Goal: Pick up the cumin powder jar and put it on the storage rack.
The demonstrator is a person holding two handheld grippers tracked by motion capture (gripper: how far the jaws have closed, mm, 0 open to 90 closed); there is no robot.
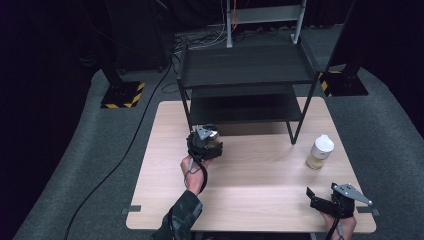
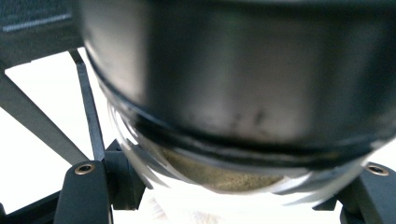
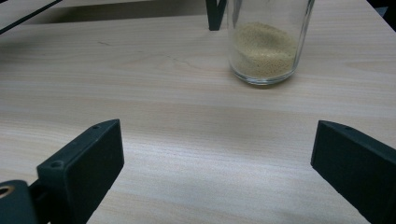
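- nearest us, our right gripper [image 1: 327,201] rests at the table's [image 1: 250,200] front right corner, jaws wide apart and holding nothing.
- just beyond it stands a glass jar with a white lid [image 1: 319,151], part full of yellowish grains [image 3: 264,49]; a careless sweep of that open gripper could tip it.
- farther left, our left gripper [image 1: 204,145] clamps a second jar [image 2: 224,93], dark-lidded, with grains inside.
- that jar sits close to the black shelf's [image 1: 245,67] leg [image 2: 88,107]; we judge it could knock the frame, or slip if the grip loosens.
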